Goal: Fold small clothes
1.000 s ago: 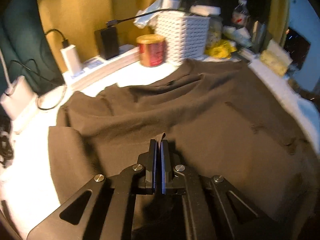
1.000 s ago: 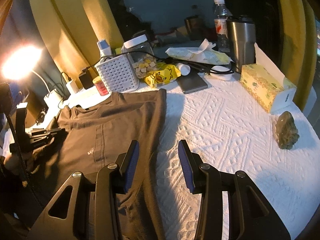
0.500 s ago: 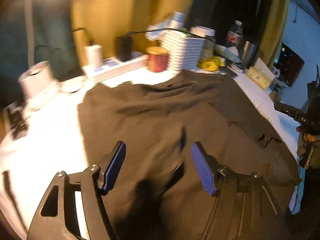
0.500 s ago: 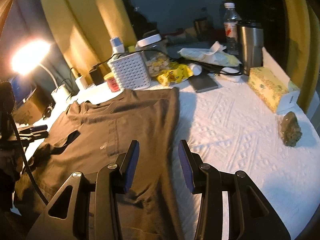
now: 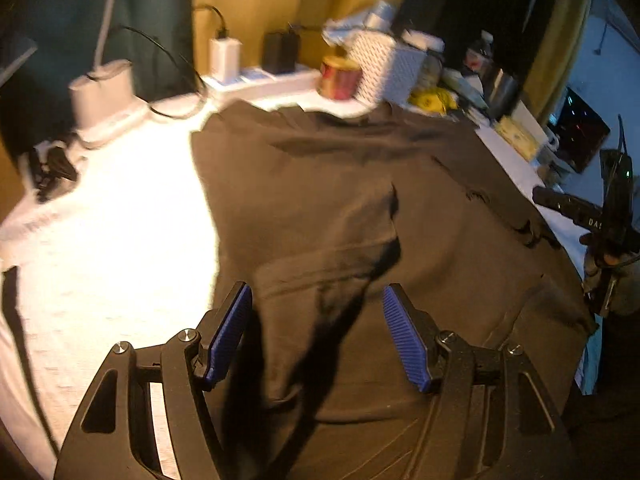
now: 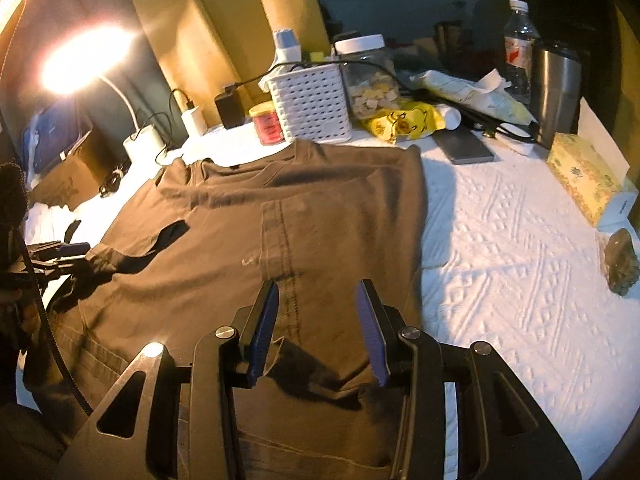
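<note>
A dark brown shirt (image 6: 280, 216) lies spread on the white-covered counter (image 6: 520, 260), collar toward the clutter at the back and hem toward the near edge, so its long axis runs from back to front. At the left, past the shirt's edge, a lamp base (image 5: 106, 88) and chargers (image 5: 226, 56) stand at the back of the counter. The left tool (image 5: 316, 332) hovers over the shirt's left part with jaws wide and released, nothing between the pads; they have just been opening, and a flap of cloth, seemingly the sleeve side, lies turned in over the body. So one side fold looks done, though loosely, with a raised crease running down from it. In the middle, the collar points at a red tin (image 6: 270, 126) and a white basket (image 6: 310, 106) just behind it. The right tool (image 6: 316, 332) hangs over the lower right part of the shirt, jaws apart and gripping nothing, the cloth lying flat beneath them. The right edge looks straight and may already be turned under; that I cannot tell. Left to do, by my reading: tidy the sides, then fold hem toward collar. To the right, a tissue box (image 6: 584, 172) sits well apart from the shirt.
</note>
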Demonstrator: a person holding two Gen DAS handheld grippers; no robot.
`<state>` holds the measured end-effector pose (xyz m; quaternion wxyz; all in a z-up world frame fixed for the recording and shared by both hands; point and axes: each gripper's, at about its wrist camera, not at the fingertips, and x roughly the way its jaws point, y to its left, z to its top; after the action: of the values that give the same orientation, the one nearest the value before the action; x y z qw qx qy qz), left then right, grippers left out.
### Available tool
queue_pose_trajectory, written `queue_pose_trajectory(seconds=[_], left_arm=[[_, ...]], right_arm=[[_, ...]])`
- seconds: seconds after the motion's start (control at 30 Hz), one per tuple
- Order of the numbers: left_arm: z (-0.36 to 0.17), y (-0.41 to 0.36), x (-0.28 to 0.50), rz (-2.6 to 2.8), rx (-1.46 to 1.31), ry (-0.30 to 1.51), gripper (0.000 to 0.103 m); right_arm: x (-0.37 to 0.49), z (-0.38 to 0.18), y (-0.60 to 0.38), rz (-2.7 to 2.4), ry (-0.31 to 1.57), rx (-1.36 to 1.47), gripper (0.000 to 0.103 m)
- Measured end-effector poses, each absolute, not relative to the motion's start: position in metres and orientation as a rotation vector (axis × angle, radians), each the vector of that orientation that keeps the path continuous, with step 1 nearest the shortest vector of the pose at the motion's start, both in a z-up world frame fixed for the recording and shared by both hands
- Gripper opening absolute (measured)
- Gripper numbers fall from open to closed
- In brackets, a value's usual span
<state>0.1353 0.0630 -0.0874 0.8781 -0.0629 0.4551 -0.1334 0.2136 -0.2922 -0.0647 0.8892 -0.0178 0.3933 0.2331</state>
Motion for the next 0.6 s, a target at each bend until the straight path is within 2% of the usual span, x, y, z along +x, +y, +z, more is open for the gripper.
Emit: queue_pose_trajectory(seconds=[0.3, 0.5, 0.6], left_arm=[[-0.09, 0.016, 0.122, -0.456, -0.045, 1.003, 0.068], [-0.071, 0.026, 0.127, -0.268, -0.012, 0.89, 0.068], [-0.077, 0.03, 0.134, -0.273, -0.03, 0.924, 0.068]], right_arm=[[0.204, -0.082, -0.282, 0.529, 0.892, -0.083, 0.043], [0.204, -0.086, -0.271, 0.56, 0.913, -0.122, 0.045], [0.202, -0.091, -0.259, 0.586, 0.963, -0.16, 0.045]])
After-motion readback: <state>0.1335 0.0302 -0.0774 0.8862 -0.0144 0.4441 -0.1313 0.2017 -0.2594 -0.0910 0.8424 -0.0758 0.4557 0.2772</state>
